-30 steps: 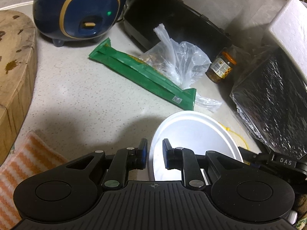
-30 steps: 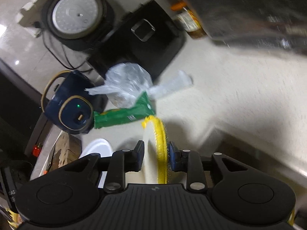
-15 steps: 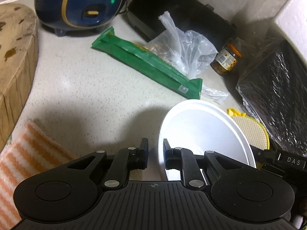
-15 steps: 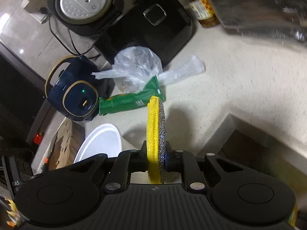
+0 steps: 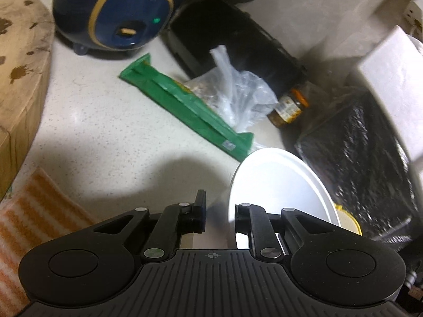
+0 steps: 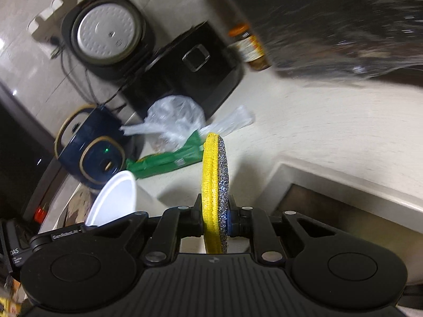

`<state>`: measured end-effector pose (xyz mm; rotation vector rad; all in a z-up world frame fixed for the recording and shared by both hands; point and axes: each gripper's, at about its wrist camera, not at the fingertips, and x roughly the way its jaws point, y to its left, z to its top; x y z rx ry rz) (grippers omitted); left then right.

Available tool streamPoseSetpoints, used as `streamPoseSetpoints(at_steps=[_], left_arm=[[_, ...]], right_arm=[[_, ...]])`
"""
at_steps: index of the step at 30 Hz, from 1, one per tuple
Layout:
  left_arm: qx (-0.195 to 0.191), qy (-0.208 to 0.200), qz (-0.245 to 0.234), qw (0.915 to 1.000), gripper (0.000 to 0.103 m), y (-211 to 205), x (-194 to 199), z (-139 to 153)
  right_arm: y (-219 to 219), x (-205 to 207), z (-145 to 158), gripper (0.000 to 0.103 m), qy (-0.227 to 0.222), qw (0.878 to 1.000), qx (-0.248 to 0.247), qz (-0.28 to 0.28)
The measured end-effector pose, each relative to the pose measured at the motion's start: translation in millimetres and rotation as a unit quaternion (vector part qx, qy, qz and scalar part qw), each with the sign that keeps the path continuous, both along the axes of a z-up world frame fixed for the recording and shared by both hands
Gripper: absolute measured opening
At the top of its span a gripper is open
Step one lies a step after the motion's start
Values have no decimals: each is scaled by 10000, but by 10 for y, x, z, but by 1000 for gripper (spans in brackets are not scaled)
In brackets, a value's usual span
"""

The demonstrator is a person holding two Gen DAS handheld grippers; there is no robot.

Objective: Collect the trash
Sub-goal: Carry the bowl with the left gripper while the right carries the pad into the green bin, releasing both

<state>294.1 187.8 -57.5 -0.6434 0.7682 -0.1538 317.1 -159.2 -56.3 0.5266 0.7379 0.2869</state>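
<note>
A white plastic bowl [image 5: 275, 185] hangs tilted off the counter, its side wall pinched between the fingers of my left gripper [image 5: 219, 215], which is shut on it. The bowl [image 6: 116, 198] also shows at lower left in the right wrist view. My right gripper [image 6: 215, 219] is shut on a round yellow scrubbing pad [image 6: 211, 171] with a glittery silver face, held on edge above the counter. A green wrapper [image 5: 185, 105] and a crumpled clear plastic bag [image 5: 238, 95] lie on the counter beyond both grippers.
A blue rice cooker [image 5: 119, 13] and a black appliance [image 5: 238, 47] stand at the back. A small jar [image 5: 288, 108] sits beside a black foil-wrapped box [image 5: 357, 145]. A wooden chopping block [image 5: 18, 66] and an orange striped cloth [image 5: 34, 211] are at left. The counter steps down [image 6: 317, 174] at right.
The right jaws closed onto the yellow pad and carried it up and forward. The left gripper narrowed on the bowl's wall, and the bowl tilted up to the right.
</note>
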Motion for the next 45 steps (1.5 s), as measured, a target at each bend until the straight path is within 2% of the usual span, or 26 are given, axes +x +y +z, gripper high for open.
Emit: streamPoseSetpoints(at_steps=[5,11,15,18,20,22,25,27,30,33,36,38,41,43,45], left_arm=[[-87,-183,-572,9982,17,-181,-36,47],[-94,-162,-1216,9924,17,-592,-188,16],[-20,-12,-1475,9891,17,-898,-343,-67],[72,137,-1417,9898,17,-1073,-446,-132],[413,47,-1336,9902,17,-1171,-511,-118],[842,-21,-1179,9894,17,-1281,-539,-122],[1342,-24,-1198,9837,17,-1488,-540,-256],[1625,64,-1293,9782,17,-1676,-523,-474],[1760,436,-1461,9725,17,-1981,-474,-997],[1870,1025,-1484,9657,17,-2256,-438,-1727],[1836,1730,-1183,9604,17,-2356,-392,-2547],[1899,2000,-995,9561,17,-2388,-373,-3056],[1936,2213,-833,9522,17,-2402,-318,-3776],[1819,2179,-739,9560,17,-2377,-269,-4119],[1703,2057,-846,9600,18,-2349,-179,-4448]], right_arm=[[-173,-453,26,14,-51,9964,-352,-763],[-551,-913,-180,14,367,9867,-343,-1544],[-789,-1180,-334,14,558,9826,-278,-1752],[-967,-1346,-447,14,658,9820,-262,-1748],[-1088,-1439,-519,14,784,9804,-217,-1794],[-1203,-1591,-556,14,642,9810,-260,-1813],[-1377,-1776,-709,14,672,9770,-433,-1978],[-1507,-1867,-900,14,823,9750,-396,-2023],[-1656,-1947,-1172,14,1055,9706,-347,-2136],[-1738,-1998,-1419,14,1307,9681,-240,-2122],[-1736,-2011,-1651,14,1466,9710,-348,-1858],[-1723,-1974,-1807,14,1470,9735,-491,-1681],[-1687,-1858,-2093,14,1414,9766,-707,-1456],[-1659,-1761,-2314,14,1426,9782,-765,-1304],[-1611,-1686,-2501,14,1452,9790,-848,-1157]])
